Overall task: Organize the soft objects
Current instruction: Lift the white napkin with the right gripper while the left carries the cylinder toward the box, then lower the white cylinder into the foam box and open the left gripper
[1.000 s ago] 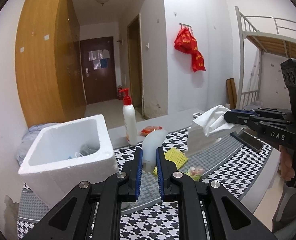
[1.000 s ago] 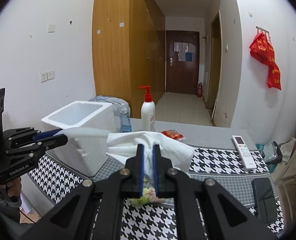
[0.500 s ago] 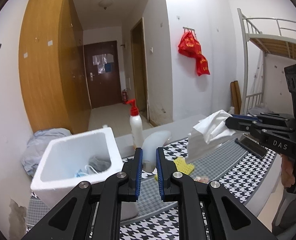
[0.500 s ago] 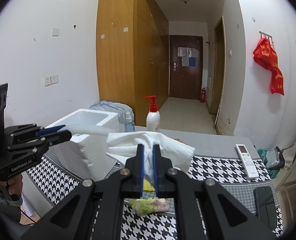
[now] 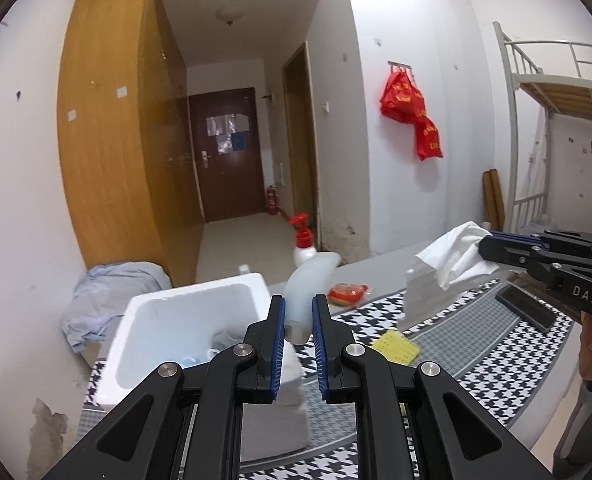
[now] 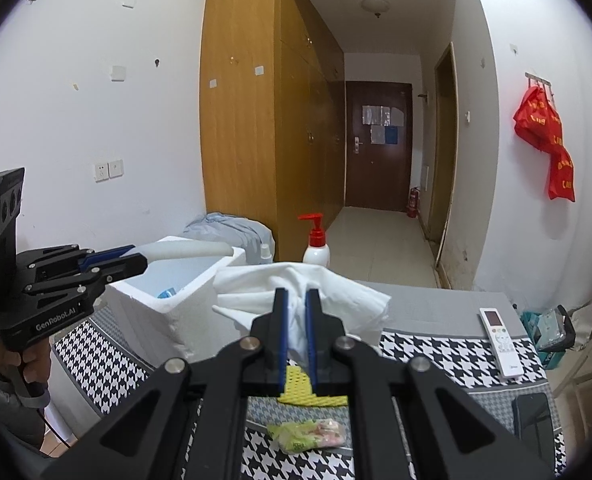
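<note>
My left gripper (image 5: 298, 304) is shut on a soft translucent white bottle (image 5: 308, 284), which sticks out beyond the pads, raised over the near right corner of the white foam box (image 5: 183, 312). In the right wrist view the left gripper (image 6: 139, 260) holds that bottle (image 6: 183, 249) above the box (image 6: 175, 308). My right gripper (image 6: 296, 296) is shut on a bunched white cloth (image 6: 296, 284), lifted off the table. The left wrist view shows the right gripper (image 5: 486, 246) with the cloth (image 5: 444, 264) hanging from it.
On the houndstooth table cover lie a yellow mesh pad (image 6: 300, 388), a green-pink packet (image 6: 308, 434), a red packet (image 5: 348, 292), a remote (image 6: 500, 338) and a phone (image 6: 536, 420). A red-pump bottle (image 6: 316, 244) stands at the far edge. Blue-grey fabric (image 5: 107, 292) is heaped behind the box.
Both grippers have risen a little, each still holding its item. The table and box now sit lower in both views.
</note>
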Action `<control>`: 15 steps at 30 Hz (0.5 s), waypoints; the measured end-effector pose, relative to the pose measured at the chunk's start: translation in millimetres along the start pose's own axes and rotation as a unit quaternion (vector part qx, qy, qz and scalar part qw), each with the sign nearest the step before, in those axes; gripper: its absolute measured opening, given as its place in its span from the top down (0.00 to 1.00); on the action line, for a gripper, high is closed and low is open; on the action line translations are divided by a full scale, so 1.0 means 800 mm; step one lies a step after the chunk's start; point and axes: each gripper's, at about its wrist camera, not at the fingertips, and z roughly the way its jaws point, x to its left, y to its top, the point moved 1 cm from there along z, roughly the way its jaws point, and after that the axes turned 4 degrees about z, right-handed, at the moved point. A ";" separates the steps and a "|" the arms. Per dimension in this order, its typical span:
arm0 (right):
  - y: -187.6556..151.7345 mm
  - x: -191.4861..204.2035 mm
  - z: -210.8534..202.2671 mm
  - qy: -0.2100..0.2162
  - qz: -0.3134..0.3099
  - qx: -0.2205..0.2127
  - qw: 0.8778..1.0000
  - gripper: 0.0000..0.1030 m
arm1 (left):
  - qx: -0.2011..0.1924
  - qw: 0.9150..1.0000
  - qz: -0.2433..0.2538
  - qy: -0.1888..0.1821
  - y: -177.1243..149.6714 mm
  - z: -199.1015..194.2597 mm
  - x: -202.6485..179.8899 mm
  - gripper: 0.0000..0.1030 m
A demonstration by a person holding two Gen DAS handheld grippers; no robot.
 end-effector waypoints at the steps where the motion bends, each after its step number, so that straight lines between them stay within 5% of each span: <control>1: 0.001 0.001 0.001 0.000 0.000 0.000 1.000 0.90 | 0.000 1.000 -0.001 0.003 0.000 0.000 0.003 0.86; 15: 0.013 0.014 0.020 0.017 -0.007 -0.002 1.000 0.90 | 0.010 0.999 -0.024 0.042 -0.002 0.010 0.041 0.86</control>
